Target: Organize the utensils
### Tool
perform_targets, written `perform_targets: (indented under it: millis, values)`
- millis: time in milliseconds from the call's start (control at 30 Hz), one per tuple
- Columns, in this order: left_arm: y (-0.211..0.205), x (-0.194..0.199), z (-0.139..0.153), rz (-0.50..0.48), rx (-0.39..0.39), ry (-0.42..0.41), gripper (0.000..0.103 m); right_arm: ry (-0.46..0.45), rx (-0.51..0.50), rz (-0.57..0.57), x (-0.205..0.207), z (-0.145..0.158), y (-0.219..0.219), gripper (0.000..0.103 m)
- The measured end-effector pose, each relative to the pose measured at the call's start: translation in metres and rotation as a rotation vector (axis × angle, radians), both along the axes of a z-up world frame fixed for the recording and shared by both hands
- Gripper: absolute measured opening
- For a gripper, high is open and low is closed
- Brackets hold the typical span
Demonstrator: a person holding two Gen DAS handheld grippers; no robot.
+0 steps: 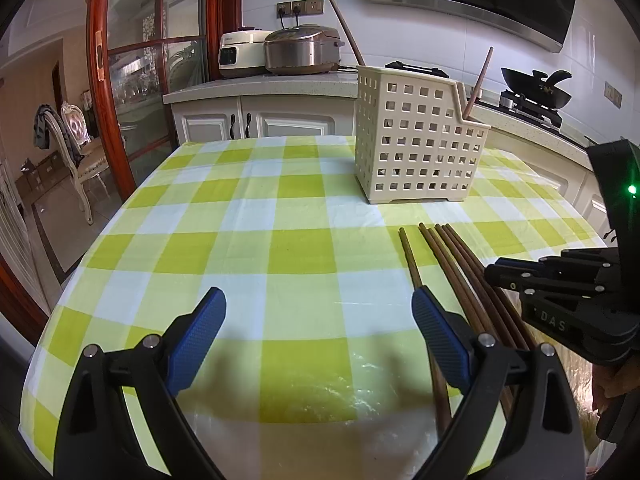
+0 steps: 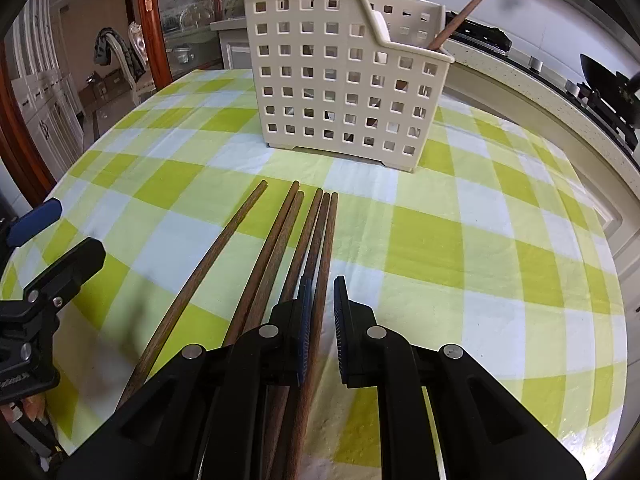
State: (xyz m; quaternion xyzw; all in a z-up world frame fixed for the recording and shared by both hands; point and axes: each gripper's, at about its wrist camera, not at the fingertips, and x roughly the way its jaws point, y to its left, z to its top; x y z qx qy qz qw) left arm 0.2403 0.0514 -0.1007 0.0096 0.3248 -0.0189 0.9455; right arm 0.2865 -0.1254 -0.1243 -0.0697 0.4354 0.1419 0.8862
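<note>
The right gripper is nearly closed around the rightmost chopstick, with the cream perforated basket behind.

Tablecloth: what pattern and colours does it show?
Green, pale green and white checks, clearest in the left wrist view.

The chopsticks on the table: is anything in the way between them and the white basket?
No. Only bare checkered tablecloth lies between the chopsticks and the basket. One chopstick already leans in the basket's lower part, with room beside it.
</note>
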Motion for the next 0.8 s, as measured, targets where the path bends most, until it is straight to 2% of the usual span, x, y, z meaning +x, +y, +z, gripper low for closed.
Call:
perform_targets:
  millis: [300,367,433,800]
  values:
    - [-0.001,0.000,-0.001,0.000,0.005,0.012,0.091,-0.011,-0.035,0.019,0.008,-0.001,0.011,0.012]
    - [-0.001,0.001,-0.001,-0.001,0.002,0.019,0.091,-0.018,-0.047,0.020,0.007,-0.001,0.012,0.004]
    - [-0.003,0.003,-0.002,-0.006,-0.008,0.033,0.091,-0.025,-0.063,0.010,0.006,-0.002,0.010,0.002]
    - [-0.027,0.021,-0.009,-0.050,-0.003,0.101,0.090,-0.046,0.048,-0.045,0.000,0.007,-0.034,0.001]
